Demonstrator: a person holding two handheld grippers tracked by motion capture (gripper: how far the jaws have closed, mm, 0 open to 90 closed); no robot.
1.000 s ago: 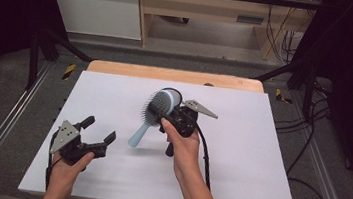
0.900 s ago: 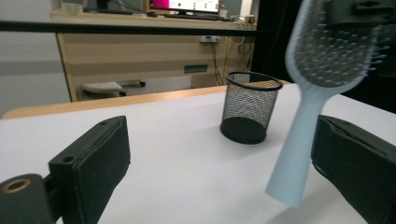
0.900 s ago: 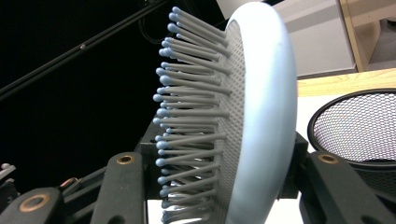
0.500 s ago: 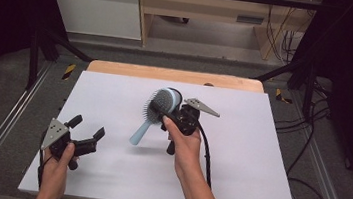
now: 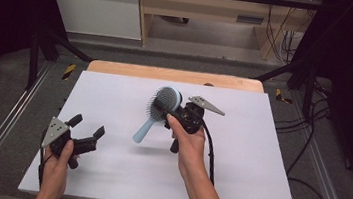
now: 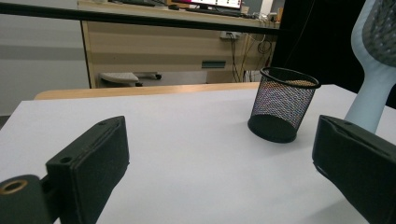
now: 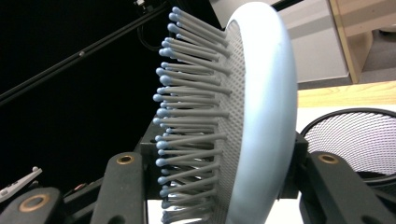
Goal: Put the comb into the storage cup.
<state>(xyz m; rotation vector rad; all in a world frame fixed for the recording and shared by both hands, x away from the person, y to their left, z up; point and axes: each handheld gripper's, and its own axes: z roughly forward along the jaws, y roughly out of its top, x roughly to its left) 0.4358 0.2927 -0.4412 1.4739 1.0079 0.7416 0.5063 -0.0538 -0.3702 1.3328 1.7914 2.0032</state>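
Right gripper [image 5: 167, 109] is clamped on the head of the pale blue hairbrush [image 5: 155, 113], holding it above the bench [image 5: 259, 154], handle hanging down, probably for dropping into the mesh pen cup [image 6: 283, 103]. Left gripper [image 5: 87, 128] sits open and empty near the bench's left edge, out of the way.

We see a pale blue hairbrush [image 5: 159, 111] with a round head of grey bristles, lifted above the table's middle, head far and up, handle slanting down toward the near left.

Jaws clamp hairbrush [image 7: 252, 116] beside mesh cup [image 7: 355, 140]
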